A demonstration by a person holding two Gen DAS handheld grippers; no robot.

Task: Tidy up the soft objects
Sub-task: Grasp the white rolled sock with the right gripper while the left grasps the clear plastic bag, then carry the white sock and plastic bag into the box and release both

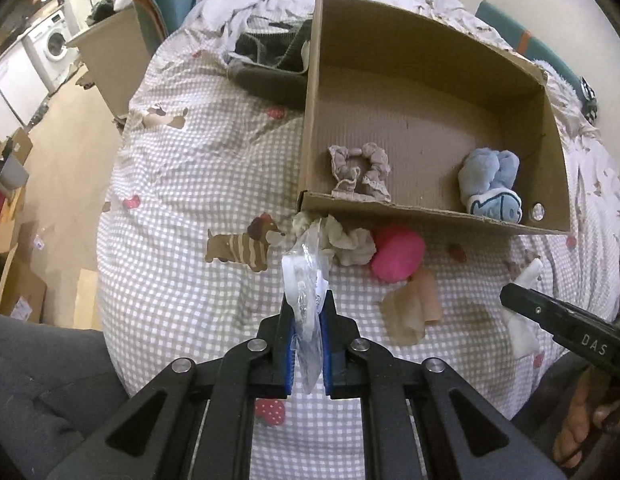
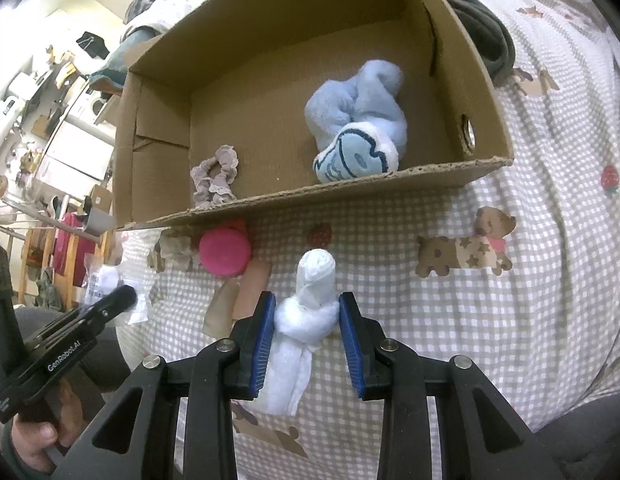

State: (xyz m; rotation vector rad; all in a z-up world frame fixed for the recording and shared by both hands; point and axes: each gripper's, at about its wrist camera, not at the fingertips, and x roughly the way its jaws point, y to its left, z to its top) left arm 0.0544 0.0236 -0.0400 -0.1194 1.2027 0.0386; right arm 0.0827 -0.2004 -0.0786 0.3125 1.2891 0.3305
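Note:
My left gripper (image 1: 307, 300) is shut on a clear plastic packet (image 1: 303, 280) with something white inside, held above the checked bedspread. In the right wrist view that left gripper (image 2: 123, 296) shows at the left edge with the packet (image 2: 105, 282). My right gripper (image 2: 307, 302) is shut on a knotted white sock (image 2: 312, 300). The open cardboard box (image 1: 430, 214) holds a mauve scrunchie (image 1: 360, 174) and a blue plush sock (image 1: 490, 184). In front of the box lie a crumpled beige cloth (image 1: 350, 240), a pink round item (image 1: 398, 252) and a tan stocking (image 1: 414, 304).
A dark garment (image 1: 269, 72) lies on the bed left of the box. The bed's edge drops to the floor at left, where cardboard boxes (image 1: 105, 56) and a washing machine (image 1: 53, 44) stand. A person's hand (image 2: 29, 448) holds the left gripper's handle.

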